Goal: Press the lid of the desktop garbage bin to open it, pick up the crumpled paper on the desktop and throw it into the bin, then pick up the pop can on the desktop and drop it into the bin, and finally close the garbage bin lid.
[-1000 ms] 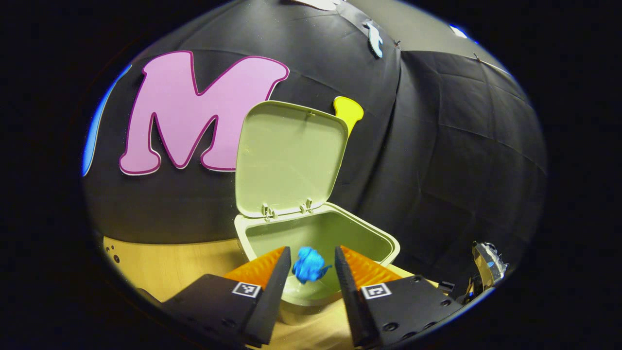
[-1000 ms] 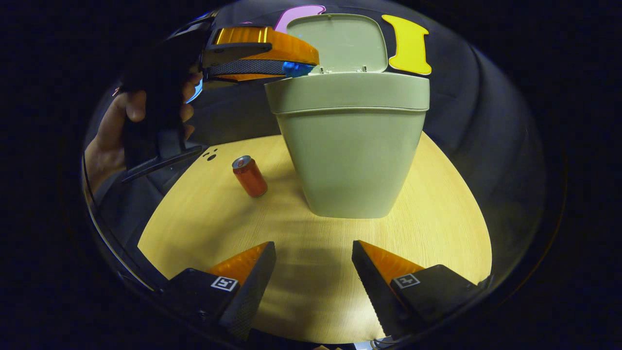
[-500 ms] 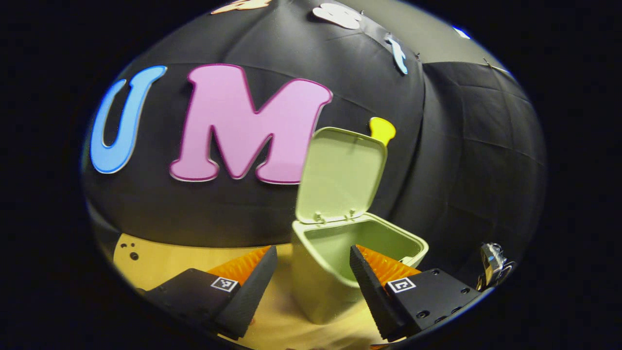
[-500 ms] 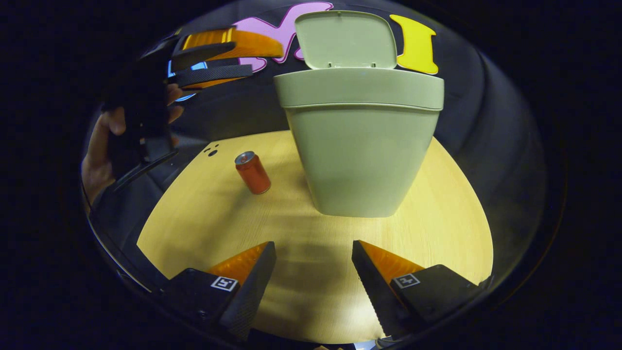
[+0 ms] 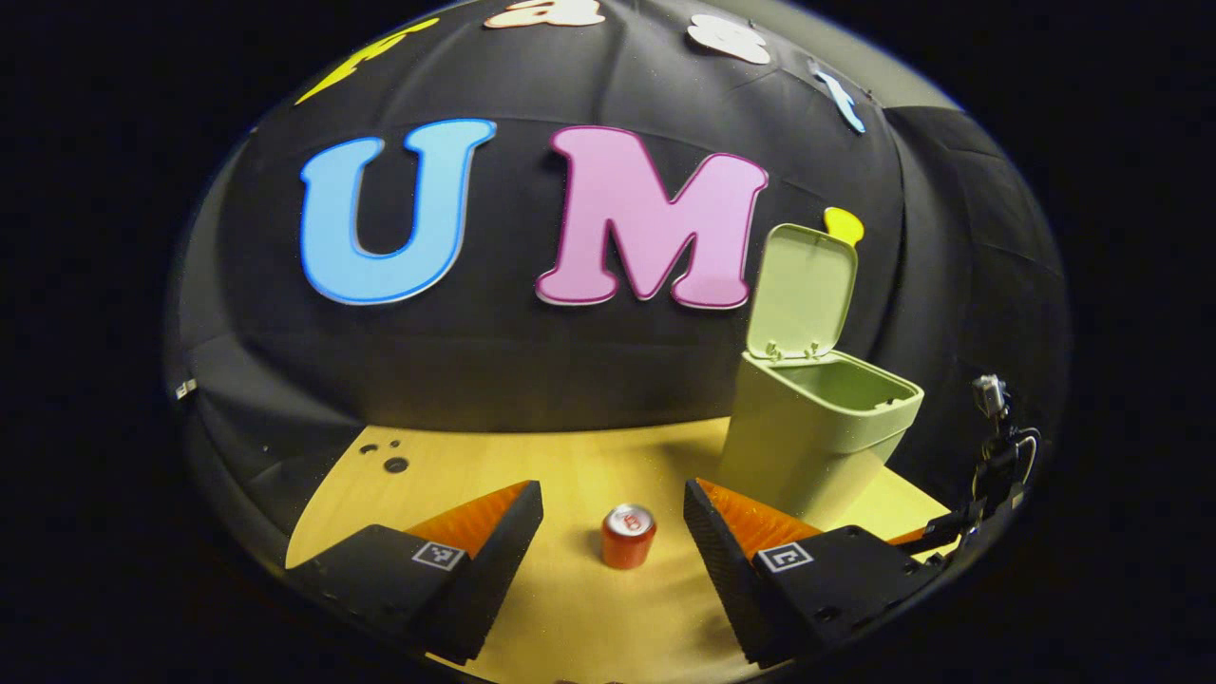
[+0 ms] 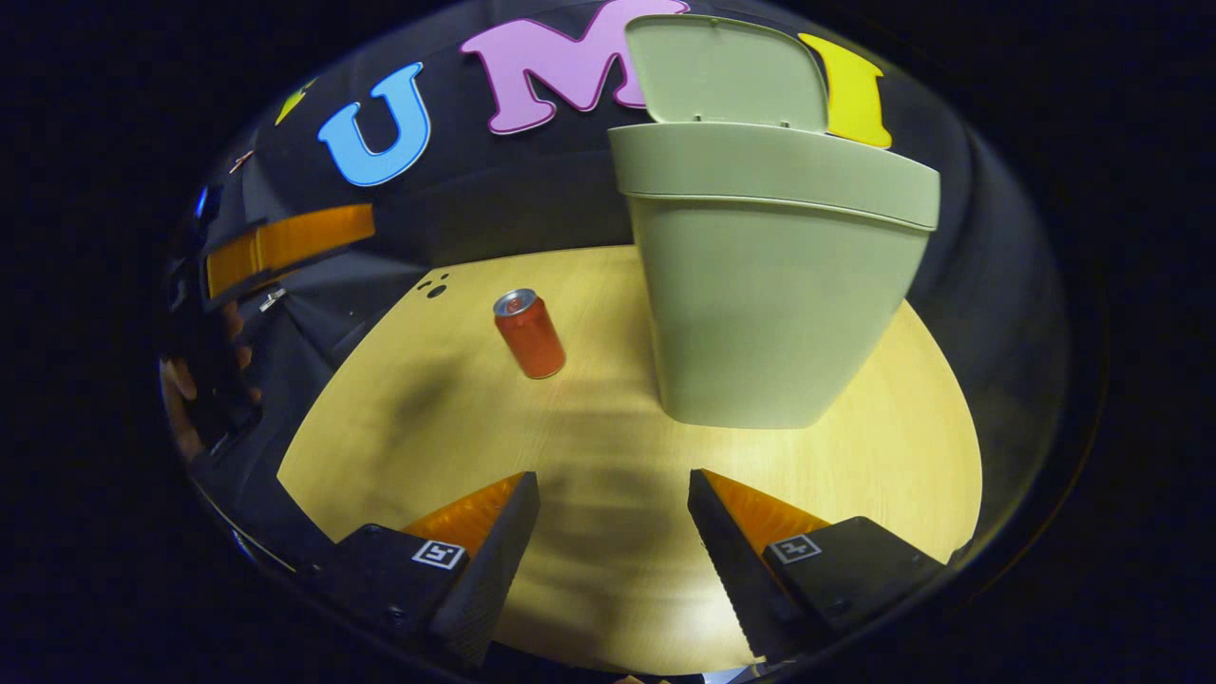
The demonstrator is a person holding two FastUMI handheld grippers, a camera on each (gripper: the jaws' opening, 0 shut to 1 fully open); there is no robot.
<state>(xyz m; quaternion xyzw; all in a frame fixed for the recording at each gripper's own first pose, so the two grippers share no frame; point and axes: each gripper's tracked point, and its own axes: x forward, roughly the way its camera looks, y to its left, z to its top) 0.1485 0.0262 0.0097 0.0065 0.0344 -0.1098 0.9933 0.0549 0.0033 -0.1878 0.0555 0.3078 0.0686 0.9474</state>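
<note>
The pop can (image 5: 628, 536), lower centre, probably light, thin-walled and slippery, should be gripped mid-body; left gripper (image 5: 613, 508) is spread wide, empty.

Booth wall (image 5: 494, 380): black cloth, creased, wrapping behind and round both sides of the worktop (image 6: 608, 570). Worktop: light wood grain, small dark holes (image 5: 389, 461) near its far-left corner, soft shadows across its surface.

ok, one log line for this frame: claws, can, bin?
left claw: open, lined up on pop can | right claw: open, idle over table | can: upright, untouched | bin: lid up
</note>
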